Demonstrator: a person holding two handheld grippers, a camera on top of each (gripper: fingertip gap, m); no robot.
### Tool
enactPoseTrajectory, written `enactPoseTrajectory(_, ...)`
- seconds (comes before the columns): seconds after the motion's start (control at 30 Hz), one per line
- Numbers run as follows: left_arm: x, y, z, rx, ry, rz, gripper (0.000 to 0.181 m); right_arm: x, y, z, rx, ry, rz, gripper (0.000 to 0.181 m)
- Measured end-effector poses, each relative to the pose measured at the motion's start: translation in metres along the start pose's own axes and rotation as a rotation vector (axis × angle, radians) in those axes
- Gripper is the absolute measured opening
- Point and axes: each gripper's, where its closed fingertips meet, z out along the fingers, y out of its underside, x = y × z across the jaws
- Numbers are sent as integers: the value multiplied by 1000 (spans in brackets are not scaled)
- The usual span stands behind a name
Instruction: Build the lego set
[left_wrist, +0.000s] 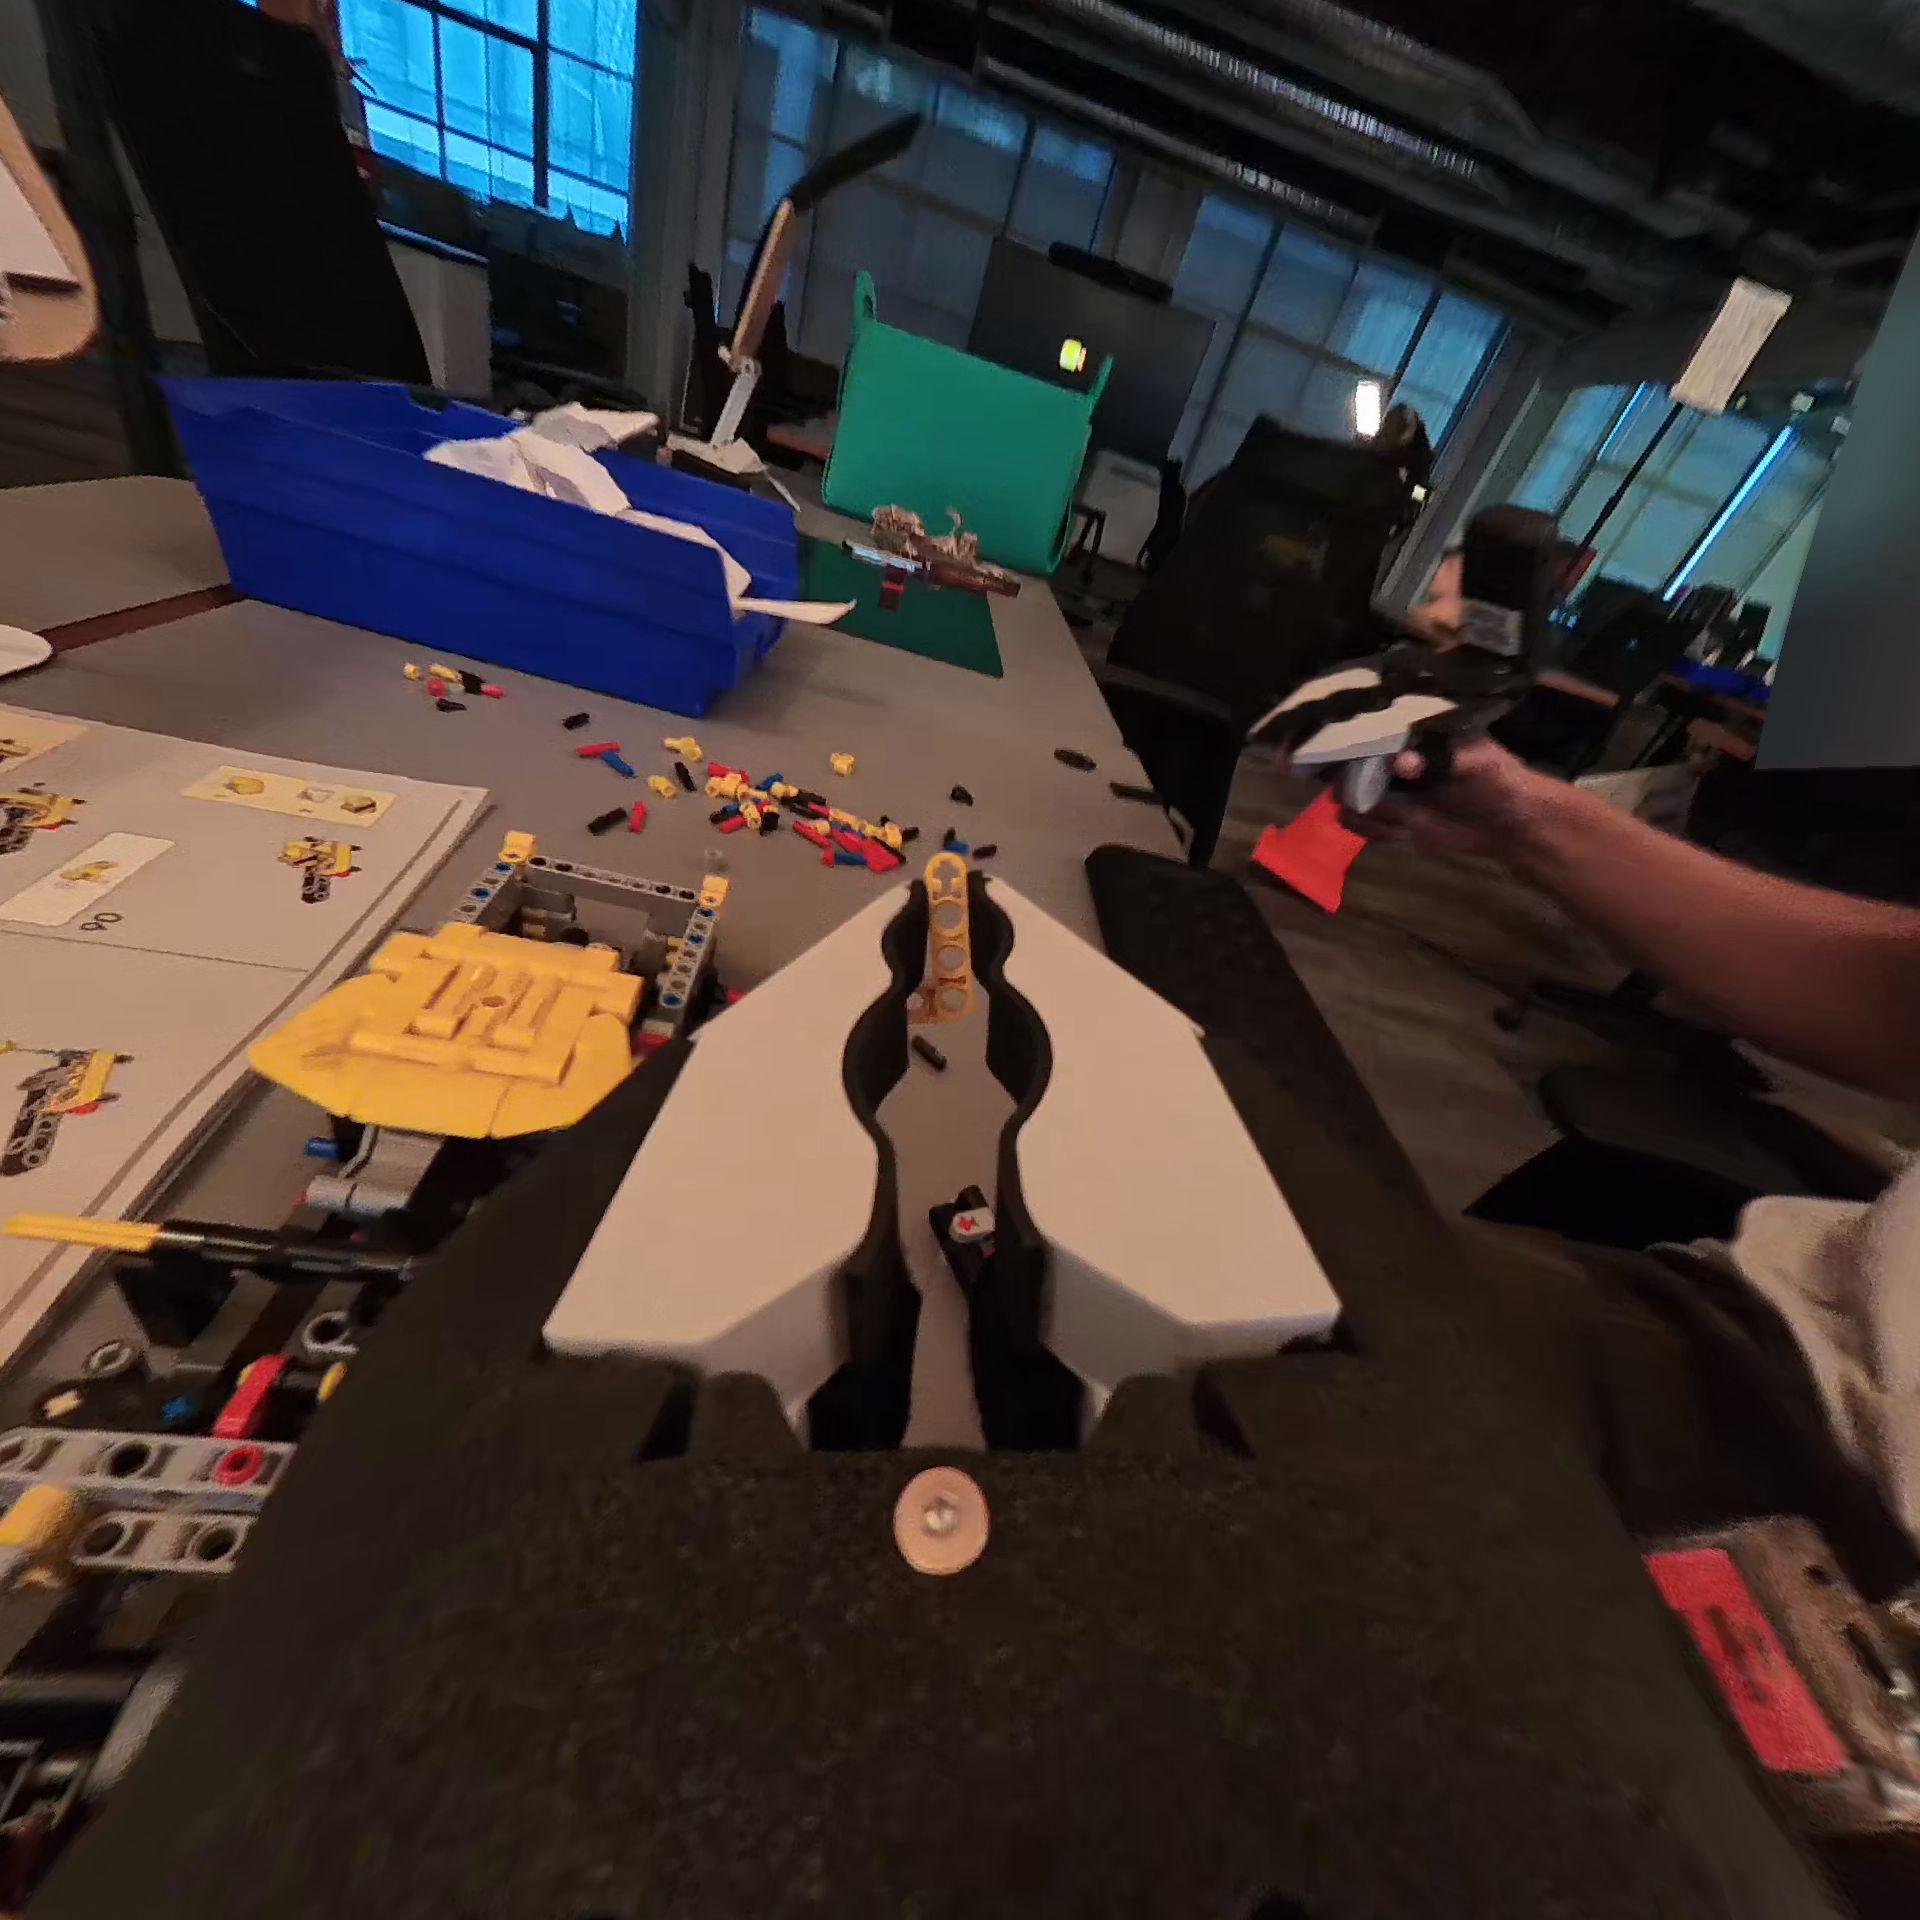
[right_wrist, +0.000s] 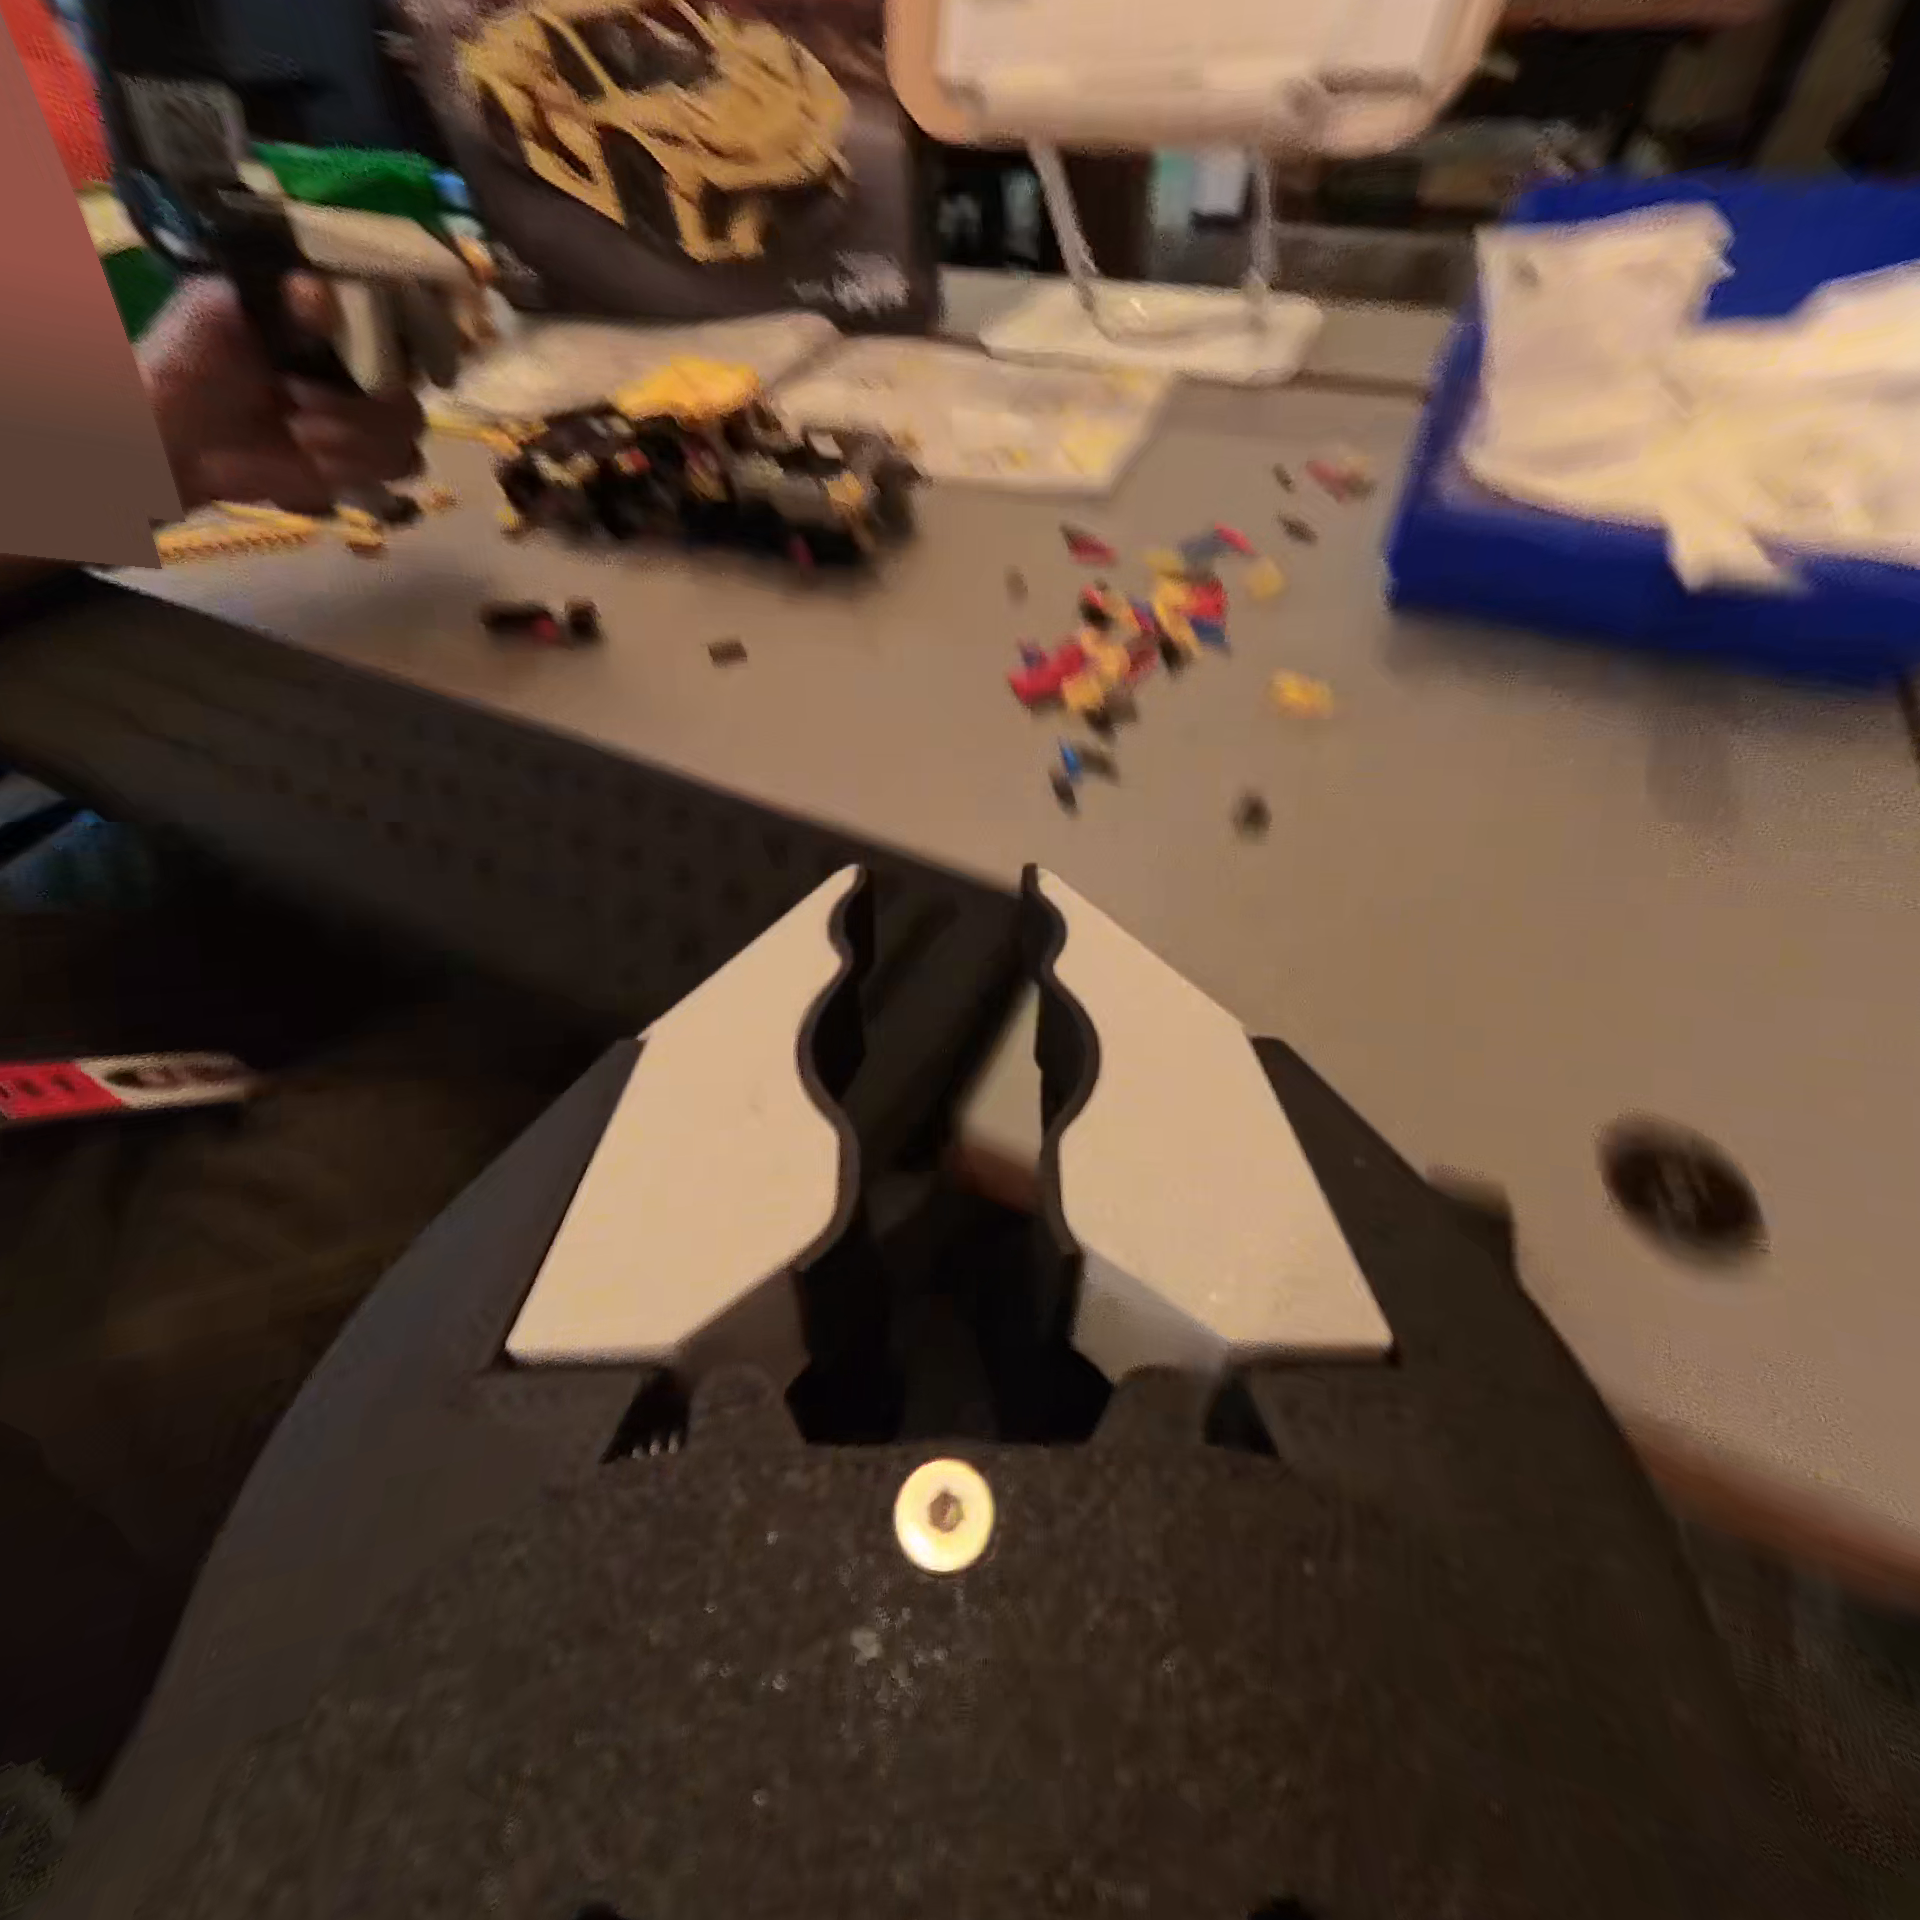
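The left gripper (left_wrist: 948, 914) was clamped on a short yellow beam (left_wrist: 948, 940), pinched at the fingertips with its pinholes facing the camera and its cross-holed end poking just past the tips. A rigid, featherweight plastic part of that kind would probably slip or twist if held by one end only, so a grip across its flat sides near the middle looked soundest. The right gripper (right_wrist: 943, 883) hung empty with its jaws apart, held out beyond the edge of the grey table (right_wrist: 1455, 935), the forearm reaching in from the right. Just left of the left gripper sat the half-built yellow model (left_wrist: 457, 1029), beside the open instruction booklet (left_wrist: 208, 883). Loose pins (left_wrist: 800, 805) lay scattered ahead, near a blue bin (left_wrist: 468, 540).
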Motion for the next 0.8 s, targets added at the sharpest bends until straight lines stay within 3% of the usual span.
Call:
enactPoseTrajectory(0.13, 7, 18, 18, -87, -50, 64, 7, 20, 96, -87, -36, 189, 147, 31)
enactPoseTrajectory(0.23, 23, 10, 34, -58, -107, 114, 7, 25, 186, -125, -87, 310, 237, 40)
enactPoseTrajectory(0.3, 35, 12, 48, -74, -168, 176, 7, 18, 245, -134, -82, 315, 353, 50)
enactPoseTrajectory(0.43, 64, 28, 75, -158, -251, 308, 7, -8, 346, -127, -99, 298, 498, 47)
enactPoseTrajectory(0.57, 73, 44, 90, -226, -385, 432, 7, -12, 399, -118, -31, 388, 453, 52)
enactPoseTrajectory(0.67, 77, 56, 97, -219, -460, 474, 7, 28, 420, -138, 25, 501, 447, 50)
enactPoseTrajectory(0.8, 78, 49, 98, -146, -573, 568, 7, 140, 461, -176, 42, 664, 444, 42)
